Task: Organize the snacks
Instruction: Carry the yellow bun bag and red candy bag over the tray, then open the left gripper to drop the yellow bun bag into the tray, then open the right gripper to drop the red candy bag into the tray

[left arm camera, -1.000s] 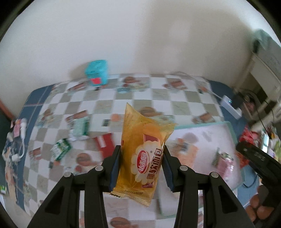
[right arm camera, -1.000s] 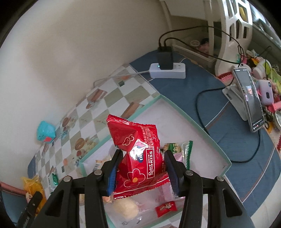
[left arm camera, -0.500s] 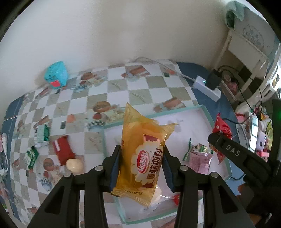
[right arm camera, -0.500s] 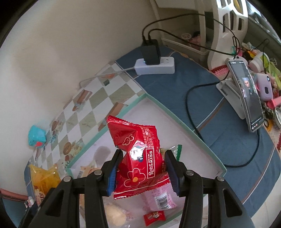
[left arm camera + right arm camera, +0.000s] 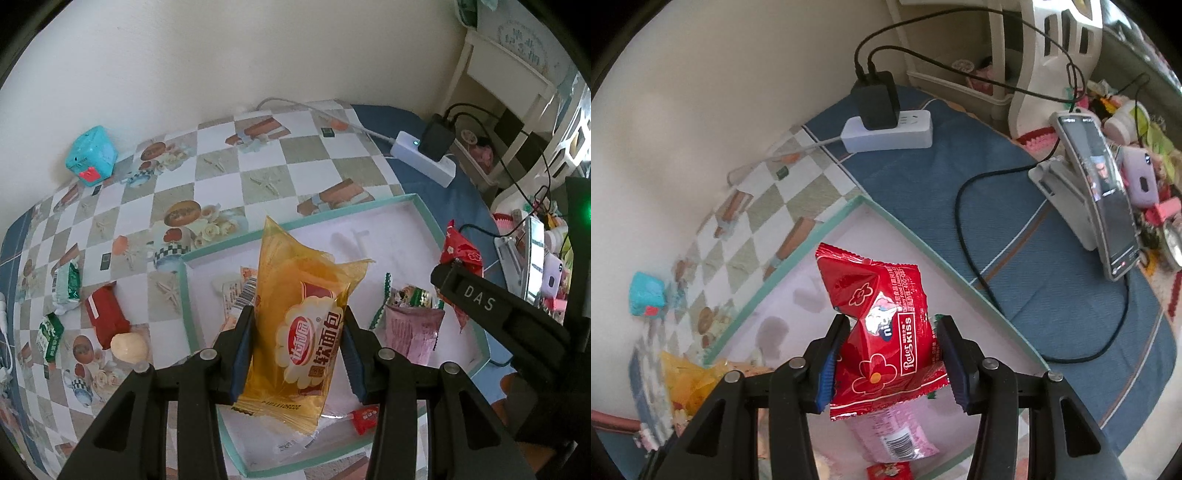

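The left gripper [image 5: 298,350] pinches a yellow bread packet [image 5: 303,332] by its sides, long axis upright, its crimped top end tilted toward the tray's far left corner. It hangs over the near left part of the teal-rimmed tray [image 5: 424,214]; a second ago it was over the checkered cloth. The right gripper [image 5: 892,356] clamps a red snack packet [image 5: 886,332] upright over the tray's far right corner, now lower than before.
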